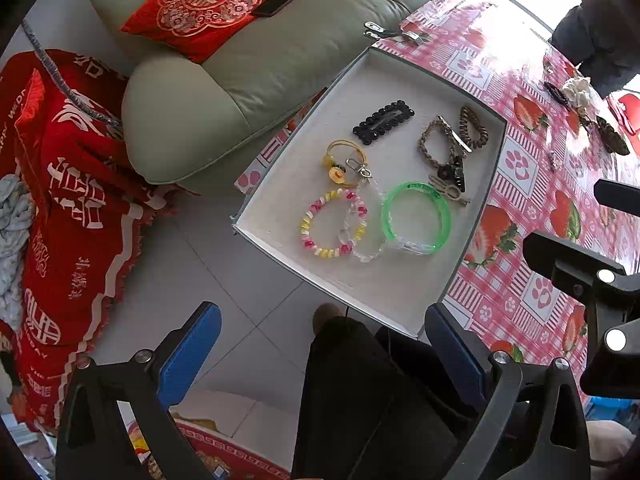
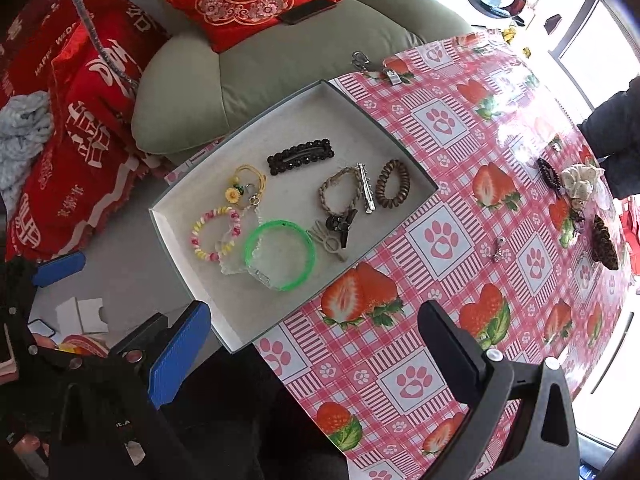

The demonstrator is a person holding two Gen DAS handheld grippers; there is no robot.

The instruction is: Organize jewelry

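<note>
A shallow grey tray [image 1: 404, 312] [image 2: 224, 320] lies at the table's near corner and overhangs its edge. In it lie a green bangle [image 1: 416, 218] [image 2: 280, 254], a pink-yellow bead bracelet [image 1: 332, 222] [image 2: 216, 234], a clear bracelet [image 1: 366, 246], a yellow hair tie [image 1: 344, 158] [image 2: 246, 184], a black clip [image 1: 383, 121] [image 2: 300, 156], a braided band [image 2: 340, 194] and a brown coil tie [image 1: 473, 128] [image 2: 393, 184]. My left gripper [image 1: 324, 354] is open and empty below the tray. My right gripper [image 2: 316, 346] is open and empty over the table edge.
The strawberry-check tablecloth [image 2: 440, 240] carries more pieces at the far right: a dark clip [image 2: 548, 178], a cream scrunchie [image 2: 580, 184], a brown claw clip [image 2: 604, 246] and a small charm [image 2: 497, 250]. Metal clips [image 2: 376, 66] lie at the far corner. A green sofa [image 1: 248, 80] stands left.
</note>
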